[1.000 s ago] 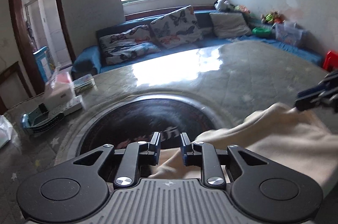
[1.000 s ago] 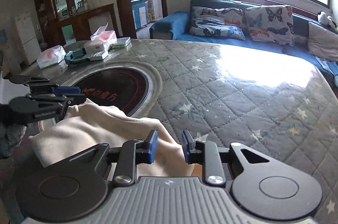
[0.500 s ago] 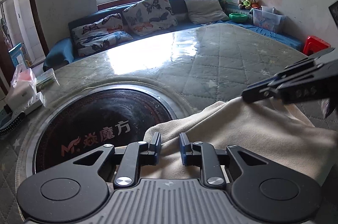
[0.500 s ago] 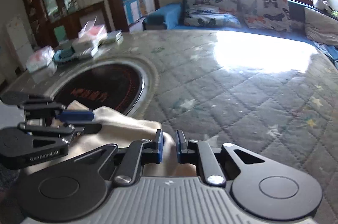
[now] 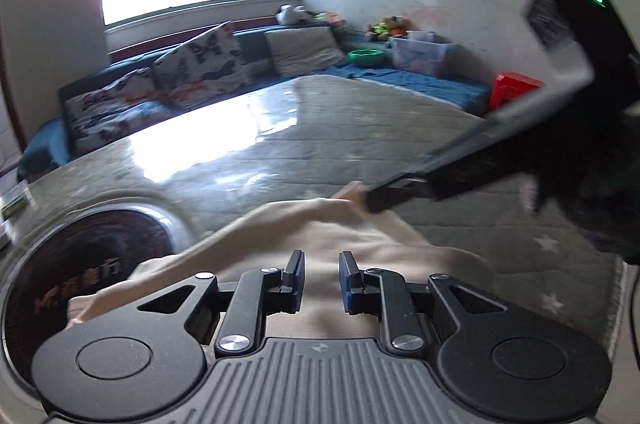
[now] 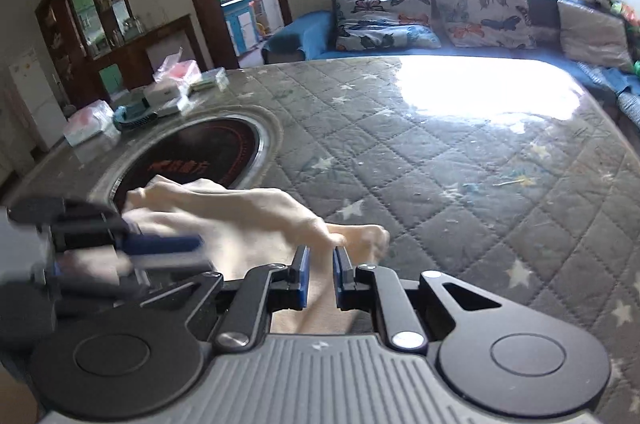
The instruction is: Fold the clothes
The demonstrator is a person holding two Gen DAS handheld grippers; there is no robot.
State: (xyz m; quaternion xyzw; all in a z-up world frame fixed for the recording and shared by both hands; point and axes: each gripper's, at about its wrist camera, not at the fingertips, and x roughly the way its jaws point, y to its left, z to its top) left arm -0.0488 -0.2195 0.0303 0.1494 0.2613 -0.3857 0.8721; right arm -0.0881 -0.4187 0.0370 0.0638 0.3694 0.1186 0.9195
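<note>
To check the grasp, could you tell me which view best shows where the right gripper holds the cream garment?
The right wrist view: its fingers pinch a bunched fold of the cream garment. The left wrist view shows them blurred, side-on, at the cloth's far corner.

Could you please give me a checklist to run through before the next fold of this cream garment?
1. Right gripper grip on the cream garment: ok. Its jaws have just been closing, and a fold is pinched between them.
2. Left gripper grip: cannot tell. The garment fills the gap between its jaws, but blur hides any contact.
3. Garment lying flat: not ok. It is bunched and wrinkled between the two grippers.
4. Room on the quilted table cover ahead: ok, it is bare there.
5. Garment clear of the dark round inset: not ok. Its far edge overlaps the inset.
</note>
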